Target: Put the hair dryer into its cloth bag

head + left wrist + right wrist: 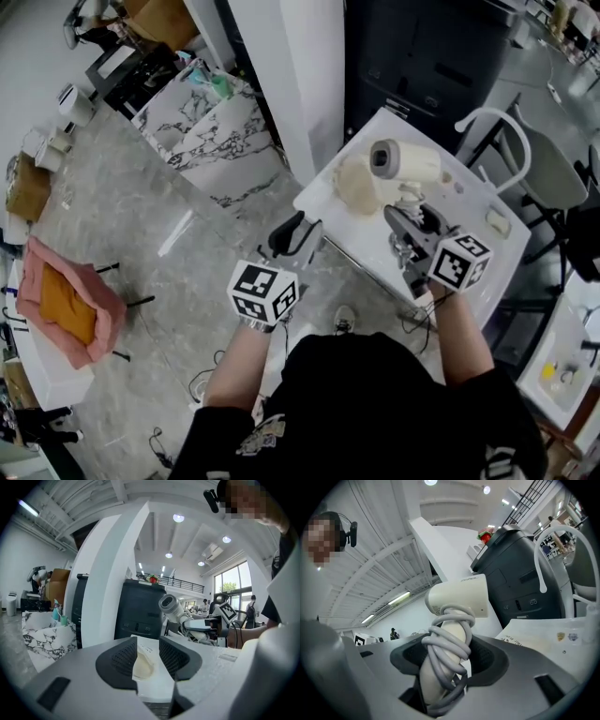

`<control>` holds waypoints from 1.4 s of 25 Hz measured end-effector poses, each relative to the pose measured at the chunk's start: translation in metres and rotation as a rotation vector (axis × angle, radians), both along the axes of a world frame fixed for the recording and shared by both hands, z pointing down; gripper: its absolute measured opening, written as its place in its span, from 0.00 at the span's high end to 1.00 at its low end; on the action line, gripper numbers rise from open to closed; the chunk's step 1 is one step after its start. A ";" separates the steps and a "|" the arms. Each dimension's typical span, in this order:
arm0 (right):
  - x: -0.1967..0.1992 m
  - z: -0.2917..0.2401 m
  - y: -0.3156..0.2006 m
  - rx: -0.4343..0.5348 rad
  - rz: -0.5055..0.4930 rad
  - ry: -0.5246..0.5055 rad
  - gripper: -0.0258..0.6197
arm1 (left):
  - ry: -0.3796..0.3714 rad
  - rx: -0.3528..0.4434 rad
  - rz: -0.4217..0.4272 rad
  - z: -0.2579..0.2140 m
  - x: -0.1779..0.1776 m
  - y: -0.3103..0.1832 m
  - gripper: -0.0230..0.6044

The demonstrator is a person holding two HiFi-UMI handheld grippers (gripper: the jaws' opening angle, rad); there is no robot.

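The cream hair dryer, with its grey cord wound round the handle, is held up over the white table. My right gripper is shut on that handle. The left gripper view also shows the hair dryer, off to the right. The cream cloth bag lies crumpled on the table's near left part. My left gripper hangs open by the table's left edge, pointing at the bag without touching it.
A black cabinet and a white pillar stand behind the table. A white chair is at its right. A marble counter lies to the left, a pink-covered stand farther left. A small white object rests on the table.
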State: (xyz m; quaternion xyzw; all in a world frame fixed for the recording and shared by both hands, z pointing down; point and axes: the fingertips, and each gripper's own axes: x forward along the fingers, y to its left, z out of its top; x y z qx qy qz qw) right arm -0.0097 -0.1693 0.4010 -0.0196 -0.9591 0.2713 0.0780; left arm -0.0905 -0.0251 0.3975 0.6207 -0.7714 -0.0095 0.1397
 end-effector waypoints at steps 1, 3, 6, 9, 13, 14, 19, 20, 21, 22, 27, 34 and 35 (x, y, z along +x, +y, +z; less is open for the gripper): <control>0.000 -0.002 -0.005 0.002 0.007 -0.002 0.59 | -0.004 -0.001 0.006 -0.001 -0.002 -0.006 0.75; 0.000 -0.005 -0.014 0.006 0.019 -0.008 0.59 | -0.010 0.001 0.018 -0.004 -0.005 -0.017 0.75; -0.001 -0.011 -0.027 0.012 0.035 -0.017 0.59 | -0.020 0.005 0.038 -0.010 -0.008 -0.032 0.75; -0.003 -0.014 -0.038 0.012 0.054 -0.019 0.59 | -0.024 0.003 0.059 -0.013 -0.013 -0.046 0.75; -0.009 -0.015 -0.050 0.011 0.084 -0.020 0.59 | -0.025 0.000 0.090 -0.014 -0.025 -0.063 0.75; -0.011 -0.014 -0.053 0.009 0.094 -0.020 0.59 | -0.025 -0.002 0.100 -0.012 -0.029 -0.067 0.75; -0.026 -0.019 -0.070 0.016 0.153 -0.029 0.59 | -0.014 -0.027 0.169 0.000 -0.053 -0.094 0.75; -0.029 -0.020 -0.074 0.018 0.171 -0.031 0.59 | -0.013 -0.036 0.192 0.004 -0.058 -0.101 0.75; -0.031 -0.018 -0.079 0.014 0.196 -0.026 0.59 | -0.013 -0.046 0.216 0.009 -0.063 -0.108 0.75; -0.033 -0.014 -0.085 0.006 0.221 -0.021 0.59 | -0.015 -0.054 0.237 0.012 -0.069 -0.115 0.75; -0.048 -0.010 -0.105 -0.004 0.332 -0.002 0.59 | -0.009 -0.081 0.338 0.027 -0.099 -0.143 0.75; -0.062 -0.001 -0.111 -0.011 0.471 0.048 0.59 | -0.007 -0.133 0.499 0.054 -0.125 -0.171 0.74; -0.064 0.000 -0.109 -0.011 0.486 0.054 0.59 | -0.006 -0.141 0.520 0.058 -0.127 -0.173 0.73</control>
